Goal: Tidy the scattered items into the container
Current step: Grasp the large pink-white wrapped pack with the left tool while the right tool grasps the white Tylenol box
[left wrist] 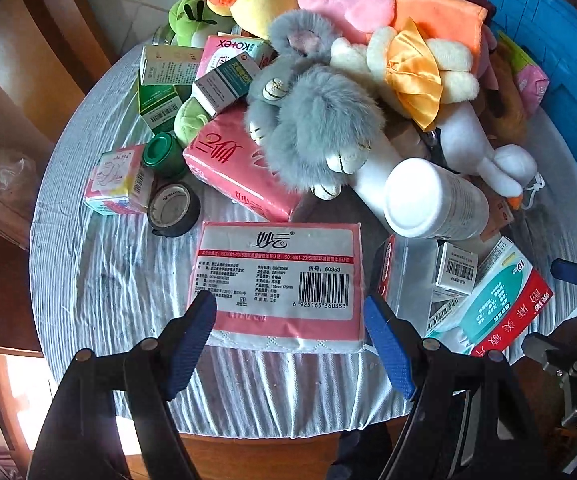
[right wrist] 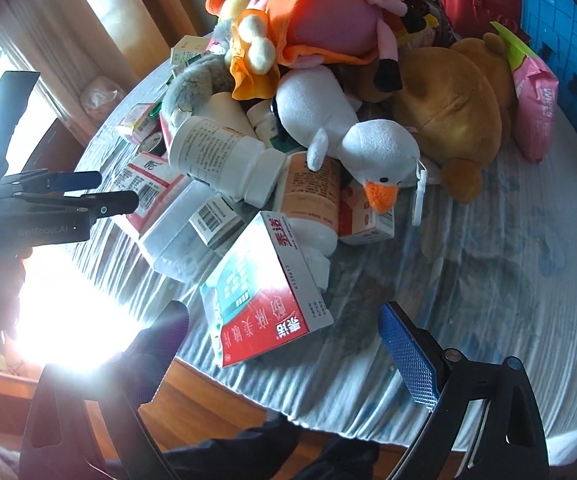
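The left tongs (left wrist: 288, 316) are standing wide open with nothing between the pads, hanging just over the flat pink-and-white tissue pack with the barcode label (left wrist: 278, 280). This pack is lying on the striped cloth of the round worktop (left wrist: 108, 280), at its near edge, directly ahead of the left tongs. Its long axis is running across the gap, from one blue pad to the other, so I judge that the opening is only just spanning it (a turn of the wrist would take the shorter side).

The right tongs (right wrist: 288, 336) are also gaping wide and holding nothing. The red, white and teal medicine box (right wrist: 264, 300) is lying tilted just ahead of them, nearer to this hand. The blue plastic container (left wrist: 548, 52) is waiting at the far right, behind the heap of plush toys (left wrist: 328, 92).
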Demonstrator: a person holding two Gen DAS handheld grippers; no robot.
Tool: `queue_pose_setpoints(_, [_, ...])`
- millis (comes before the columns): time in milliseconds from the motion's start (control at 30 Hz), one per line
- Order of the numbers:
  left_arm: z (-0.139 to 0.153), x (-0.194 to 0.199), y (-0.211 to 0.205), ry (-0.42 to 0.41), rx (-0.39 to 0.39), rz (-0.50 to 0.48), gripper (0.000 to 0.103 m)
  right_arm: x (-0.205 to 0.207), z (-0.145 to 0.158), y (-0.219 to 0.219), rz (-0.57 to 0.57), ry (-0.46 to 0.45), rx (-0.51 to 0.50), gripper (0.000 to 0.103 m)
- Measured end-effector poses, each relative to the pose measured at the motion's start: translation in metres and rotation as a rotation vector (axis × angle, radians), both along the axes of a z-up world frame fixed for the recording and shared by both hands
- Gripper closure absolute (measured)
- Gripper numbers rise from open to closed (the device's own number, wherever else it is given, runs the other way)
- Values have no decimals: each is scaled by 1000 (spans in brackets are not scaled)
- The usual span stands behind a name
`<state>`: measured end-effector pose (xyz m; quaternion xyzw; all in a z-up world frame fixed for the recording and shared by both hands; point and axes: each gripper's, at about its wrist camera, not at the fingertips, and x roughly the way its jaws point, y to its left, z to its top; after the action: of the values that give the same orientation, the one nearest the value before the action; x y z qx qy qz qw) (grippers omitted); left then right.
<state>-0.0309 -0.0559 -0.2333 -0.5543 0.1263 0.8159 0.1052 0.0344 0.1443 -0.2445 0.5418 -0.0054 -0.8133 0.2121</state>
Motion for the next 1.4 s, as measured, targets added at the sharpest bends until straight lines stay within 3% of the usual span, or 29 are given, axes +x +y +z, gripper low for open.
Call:
queue_pose_setpoints(267, [-16,-4,-4,17,-104,-304,27,1,-20,-6,12,-43,-29,10])
queue_pose_setpoints(367, [-15,0,-5,73,-148,-446,27,3,-26,-8,6,-53,-48,17])
queue_pose_setpoints(433, [-15,4,-5,124,-178,-546,27,2,-29,-11,7,-55,-55,27])
queue_pose_setpoints(633, [-18,7,-6,142,-175,-854,27,2,-33,-16,12,-71,-63,31])
queue_pose_setpoints(767, [-21,5,-11,120,-178,-994,27,2,-34,-17,13,-80,-66,36])
queue_pose_setpoints(933, [-26,0,-6,57,-148,-1104,27,1,-36,-16,-2,-89,-72,38])
queue_pose_setpoints(1067, [-34,6,-5,15,-213,-1207,27,-3,-32,-16,-6,-88,-82,40])
queue_pose_setpoints(1133, [-41,6,-4,49,-249,-1216,27,-5,-32,-17,-8,-90,-85,41])
queue_pose_setpoints(1267, [-48,5,5,97,-229,-1202,20,-10,-31,-20,-7,-93,-92,44])
queue_pose_setpoints(1400, [-71,10,16,166,-346,-1232,7,-15,-29,-24,-10,-92,-97,44])
